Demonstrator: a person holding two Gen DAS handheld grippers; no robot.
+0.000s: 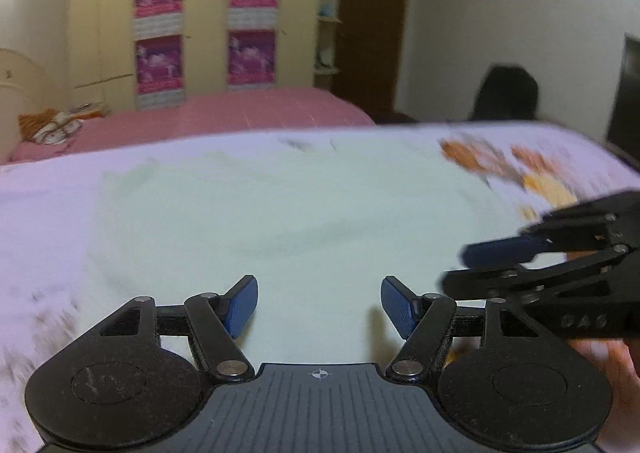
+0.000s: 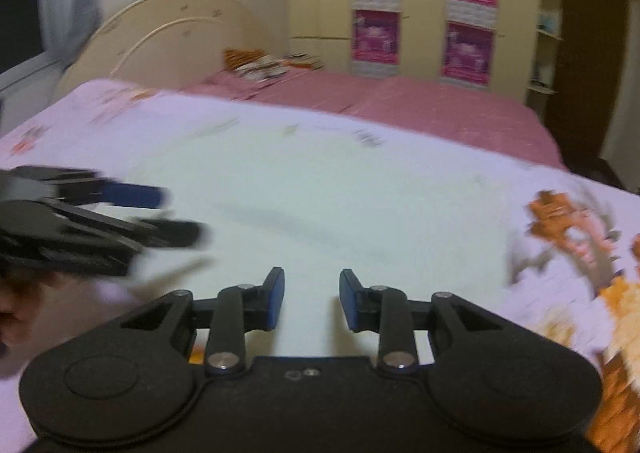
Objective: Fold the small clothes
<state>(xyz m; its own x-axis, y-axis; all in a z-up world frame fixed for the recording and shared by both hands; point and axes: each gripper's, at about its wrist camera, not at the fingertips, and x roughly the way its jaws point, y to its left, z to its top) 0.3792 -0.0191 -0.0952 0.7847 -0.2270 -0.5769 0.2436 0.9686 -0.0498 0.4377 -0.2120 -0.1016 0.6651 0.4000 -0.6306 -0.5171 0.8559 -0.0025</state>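
A small white garment (image 1: 288,213) lies flat on a lilac printed sheet (image 1: 44,213). It also shows in the right wrist view (image 2: 340,197). My left gripper (image 1: 319,305) is open and empty, just above the garment's near edge. My right gripper (image 2: 312,299) is open and empty, also over the garment's near part. Each gripper shows in the other's view: the right one (image 1: 464,265) at the right, the left one (image 2: 180,213) at the left. Both views are motion-blurred.
The sheet has orange prints (image 2: 568,229) at the right. Behind it is a pink bed (image 1: 224,113) with folded clothes (image 1: 52,125) by a cream headboard (image 2: 168,33). A wardrobe with magenta posters (image 2: 376,5) and a dark door (image 1: 372,29) stand at the back.
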